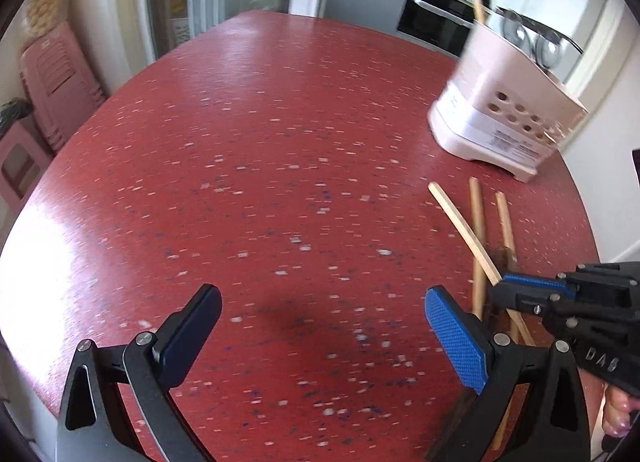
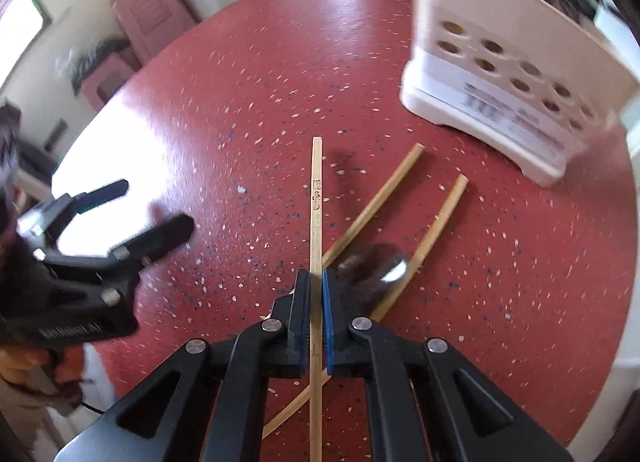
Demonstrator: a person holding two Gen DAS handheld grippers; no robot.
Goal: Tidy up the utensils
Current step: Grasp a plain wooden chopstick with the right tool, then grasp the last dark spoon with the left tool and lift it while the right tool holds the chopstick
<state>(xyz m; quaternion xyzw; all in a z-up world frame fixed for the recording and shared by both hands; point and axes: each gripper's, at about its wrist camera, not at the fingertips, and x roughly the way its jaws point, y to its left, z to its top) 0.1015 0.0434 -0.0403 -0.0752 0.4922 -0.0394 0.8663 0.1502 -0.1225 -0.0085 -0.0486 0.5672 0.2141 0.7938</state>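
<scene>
On the speckled red table (image 2: 224, 110), the right gripper (image 2: 315, 278) is clamped on a stamped chopstick (image 2: 317, 182) pointing to twelve o'clock, the left gripper (image 1: 320, 314) gapes empty, and the labelled, print-blurred utensil holder (image 2: 500, 74) stands at two o'clock

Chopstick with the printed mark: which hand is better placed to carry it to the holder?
Right. The right gripper is already shut on that chopstick, facing the holder. The left gripper is open over bare table.

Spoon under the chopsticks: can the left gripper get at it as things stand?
Probably not cleanly. The spoon lies beneath two crossed chopsticks, and the right gripper, shut on a third chopstick, sits beside it.
</scene>
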